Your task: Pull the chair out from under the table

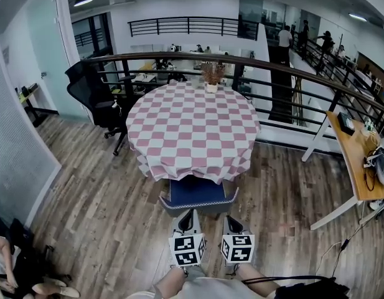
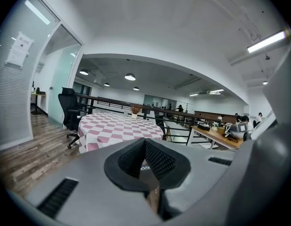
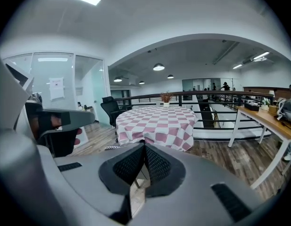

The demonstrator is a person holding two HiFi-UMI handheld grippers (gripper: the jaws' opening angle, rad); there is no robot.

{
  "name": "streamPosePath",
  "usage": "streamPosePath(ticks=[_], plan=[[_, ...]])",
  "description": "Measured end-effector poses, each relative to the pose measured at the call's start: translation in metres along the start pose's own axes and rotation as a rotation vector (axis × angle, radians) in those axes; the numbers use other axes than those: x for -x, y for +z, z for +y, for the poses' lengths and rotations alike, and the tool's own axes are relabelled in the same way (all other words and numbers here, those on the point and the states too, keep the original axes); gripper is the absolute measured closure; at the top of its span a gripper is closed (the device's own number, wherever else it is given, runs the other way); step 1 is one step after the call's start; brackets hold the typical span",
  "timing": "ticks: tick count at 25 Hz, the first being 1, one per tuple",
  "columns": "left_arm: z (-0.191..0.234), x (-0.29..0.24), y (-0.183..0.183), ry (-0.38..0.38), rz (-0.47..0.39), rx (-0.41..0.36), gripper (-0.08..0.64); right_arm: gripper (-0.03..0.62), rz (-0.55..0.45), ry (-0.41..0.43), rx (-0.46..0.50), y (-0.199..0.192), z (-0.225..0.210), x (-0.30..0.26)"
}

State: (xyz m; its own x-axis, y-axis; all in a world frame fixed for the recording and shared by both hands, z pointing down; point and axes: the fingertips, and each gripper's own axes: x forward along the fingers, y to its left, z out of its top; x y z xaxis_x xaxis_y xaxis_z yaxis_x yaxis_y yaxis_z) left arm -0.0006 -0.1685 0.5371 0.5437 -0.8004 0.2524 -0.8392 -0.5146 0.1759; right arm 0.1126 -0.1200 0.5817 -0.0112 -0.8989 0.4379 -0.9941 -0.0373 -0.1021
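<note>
The chair [image 1: 196, 192] has a blue seat and a grey rim, and its far part sits under the round table [image 1: 193, 126] with the pink-and-white checked cloth. My left gripper [image 1: 190, 213] and right gripper [image 1: 229, 219] reach side by side to the chair's near rim; I cannot tell whether they touch it. In the left gripper view the left gripper [image 2: 145, 141] is shut, pads together, nothing seen between them. The right gripper [image 3: 144, 147] is shut the same way in its own view. Both look over the table [image 2: 117, 128] [image 3: 157, 121].
A vase of dried flowers [image 1: 211, 76] stands at the table's far edge. A black office chair [image 1: 95, 95] is at the table's left, a dark railing [image 1: 291, 73] curves behind, a wooden desk [image 1: 356, 161] at the right. A seated person [image 1: 5, 260] is at the lower left.
</note>
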Motion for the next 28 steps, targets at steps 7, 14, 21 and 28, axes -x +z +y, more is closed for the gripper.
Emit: streamPosePath(ticks=[7, 14, 21, 28], plan=[[0.023, -0.053, 0.017, -0.011, 0.006, -0.015, 0.558, 0.577, -0.005, 0.024, -0.039, 0.025, -0.001, -0.056], [0.04, -0.08, 0.023, -0.024, 0.021, -0.025, 0.558, 0.577, 0.01, 0.028, -0.075, 0.03, 0.002, -0.086], [0.056, -0.105, 0.024, -0.027, 0.047, 0.001, 0.558, 0.577, 0.024, 0.031, -0.077, 0.045, 0.002, -0.114], [0.056, -0.111, 0.023, -0.009, 0.044, 0.026, 0.558, 0.577, 0.037, 0.051, -0.044, 0.048, -0.002, -0.119]])
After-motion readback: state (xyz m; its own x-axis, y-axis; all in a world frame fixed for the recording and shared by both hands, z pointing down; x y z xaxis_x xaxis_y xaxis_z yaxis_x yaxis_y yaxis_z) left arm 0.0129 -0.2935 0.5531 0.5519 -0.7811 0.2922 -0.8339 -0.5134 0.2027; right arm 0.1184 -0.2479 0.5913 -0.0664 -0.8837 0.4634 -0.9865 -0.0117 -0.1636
